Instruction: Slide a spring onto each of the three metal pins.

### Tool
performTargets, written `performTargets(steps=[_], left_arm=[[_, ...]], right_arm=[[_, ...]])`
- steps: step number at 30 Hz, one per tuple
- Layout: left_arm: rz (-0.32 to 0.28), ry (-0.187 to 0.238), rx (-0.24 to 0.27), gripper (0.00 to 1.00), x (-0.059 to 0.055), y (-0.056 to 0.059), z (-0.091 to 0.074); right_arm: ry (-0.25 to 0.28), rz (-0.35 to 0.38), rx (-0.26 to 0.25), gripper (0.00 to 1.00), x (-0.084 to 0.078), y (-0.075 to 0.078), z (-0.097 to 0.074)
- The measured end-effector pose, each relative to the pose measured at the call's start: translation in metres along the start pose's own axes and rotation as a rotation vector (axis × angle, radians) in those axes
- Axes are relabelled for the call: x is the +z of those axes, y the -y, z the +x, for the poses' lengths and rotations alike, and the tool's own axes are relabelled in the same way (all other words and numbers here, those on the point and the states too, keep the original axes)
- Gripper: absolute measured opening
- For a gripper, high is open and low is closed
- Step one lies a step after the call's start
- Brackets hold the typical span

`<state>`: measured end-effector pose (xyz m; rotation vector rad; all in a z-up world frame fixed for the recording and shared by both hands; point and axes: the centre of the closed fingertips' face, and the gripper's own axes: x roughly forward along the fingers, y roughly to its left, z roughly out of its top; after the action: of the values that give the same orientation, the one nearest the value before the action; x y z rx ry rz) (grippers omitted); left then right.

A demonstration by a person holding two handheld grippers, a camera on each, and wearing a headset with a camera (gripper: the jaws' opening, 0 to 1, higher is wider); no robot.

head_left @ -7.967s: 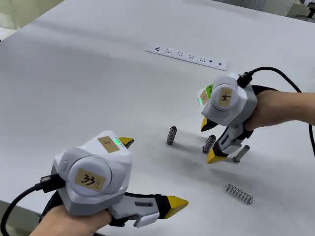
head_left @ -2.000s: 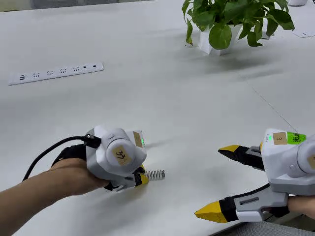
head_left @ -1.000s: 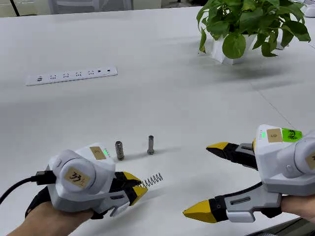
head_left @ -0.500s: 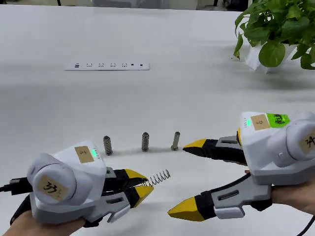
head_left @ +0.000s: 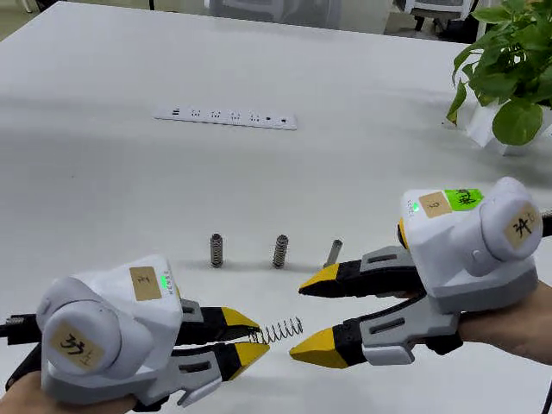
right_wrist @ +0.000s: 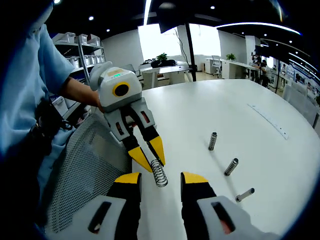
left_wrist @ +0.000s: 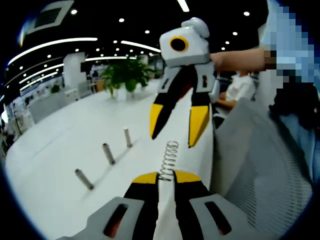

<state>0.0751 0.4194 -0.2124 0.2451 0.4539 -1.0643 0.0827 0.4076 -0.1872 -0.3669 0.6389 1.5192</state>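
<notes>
If clamped, spring [head_left: 283, 329] in left hand-held gripper [head_left: 256, 336].

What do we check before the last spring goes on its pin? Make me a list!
1. The left tool is shut on one end of the spring: ok.
2. The right tool is open, with its tips on either side of the spring's free end: ok.
3. The two loaded pins already wear their springs: ok.
4. The bare pin is standing on the table with nothing on it: ok.
5. The spring is lined up above the bare pin: not ok. It lies nearly level and is apart from the pin.
6. The spring's coils are unbent: cannot tell.
</notes>
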Motion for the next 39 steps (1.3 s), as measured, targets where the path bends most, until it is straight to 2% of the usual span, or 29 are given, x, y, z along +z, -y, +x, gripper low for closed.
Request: performTargets(steps=[8,18,27,39], left_arm=[[-0.013,0.018,-0.006,0.10,0.004,-0.001,-0.002],[-0.022,0.034,-0.017,0.10,0.008,0.002,-0.001],[-0.022,0.026,-0.024,0.10,0.008,0.004,0.002],[-0.023,-0.014,-0.037,0.10,0.003,0.007,0.011]], right_arm=[[-0.050,-0.030,0.059,0.21,-0.004,-0.003,0.000],[-0.077,-0.039,0.083,0.13,-0.009,-0.004,-0.002],[-0.087,-0.039,0.076,0.12,-0.011,-0.005,-0.003],[-0.135,-0.124,0.044,0.12,-0.004,-0.009,-0.003]])
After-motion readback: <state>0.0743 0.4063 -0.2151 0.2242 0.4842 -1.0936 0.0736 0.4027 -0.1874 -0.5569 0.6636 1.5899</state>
